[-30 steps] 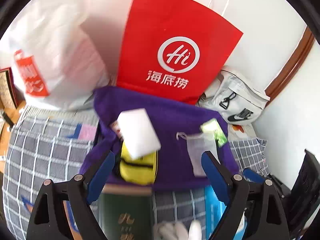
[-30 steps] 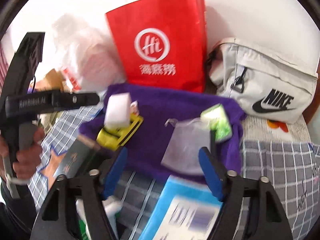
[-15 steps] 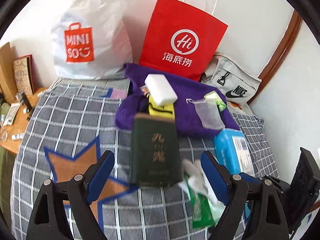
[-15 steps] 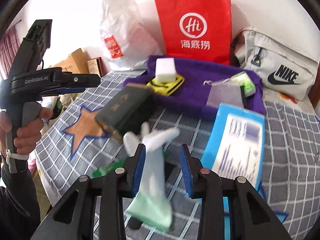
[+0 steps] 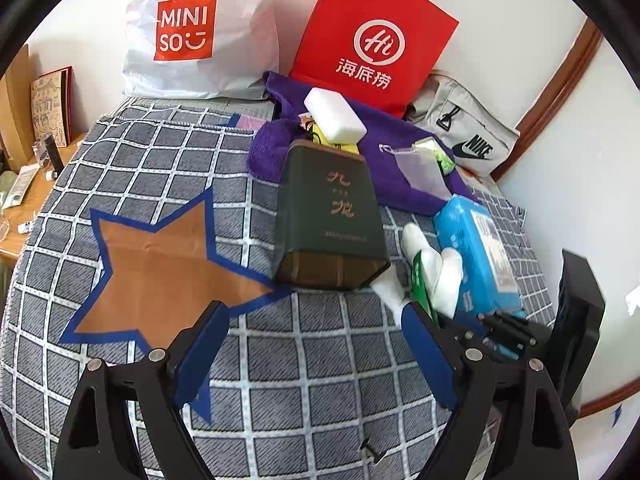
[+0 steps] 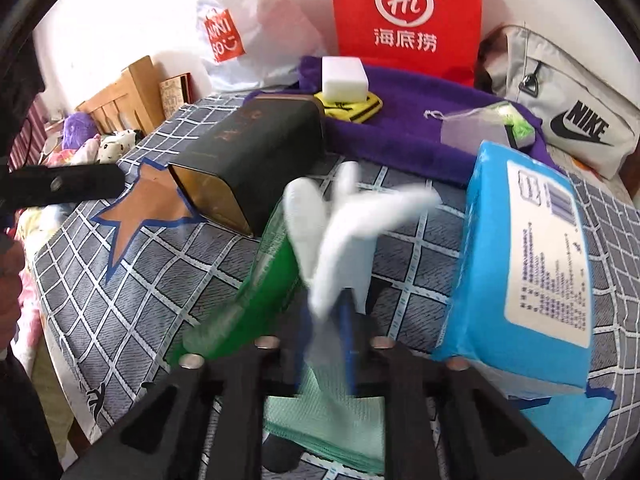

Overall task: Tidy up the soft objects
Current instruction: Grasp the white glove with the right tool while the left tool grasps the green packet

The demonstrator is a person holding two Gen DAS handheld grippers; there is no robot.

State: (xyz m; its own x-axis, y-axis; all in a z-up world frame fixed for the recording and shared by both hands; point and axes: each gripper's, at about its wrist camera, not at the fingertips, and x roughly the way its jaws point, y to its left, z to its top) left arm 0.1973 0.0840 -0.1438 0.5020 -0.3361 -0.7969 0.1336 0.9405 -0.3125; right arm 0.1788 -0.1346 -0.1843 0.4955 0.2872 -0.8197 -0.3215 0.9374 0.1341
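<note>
Starting at the left of the left wrist view, a brown star (image 5: 160,268) outlined in blue is seen on the checked cloth (image 5: 304,364), and the left gripper (image 5: 316,336) is held above the cloth with its jaws wide apart and nothing between them. Further right, a dark green box (image 5: 332,216) lies on its side, its far end touching a purple towel (image 5: 396,136) on which a white sponge (image 5: 334,116) rests over a yellow pouch (image 6: 356,106). Right of the box, a white glove (image 6: 344,232) is pinched by the right gripper (image 6: 324,344), whose jaws have just been closing and are now clamped on the glove; its pale fingers point up and away, blurred. A green packet (image 6: 260,280) lies just left of the glove, beneath it. At the far right, a blue wipes pack (image 6: 528,264) lies on the cloth. Behind, a white MINISO bag (image 5: 188,28), a red paper bag (image 5: 372,40) and a grey Nike bag (image 5: 468,140) are lined up against the wall.
</note>
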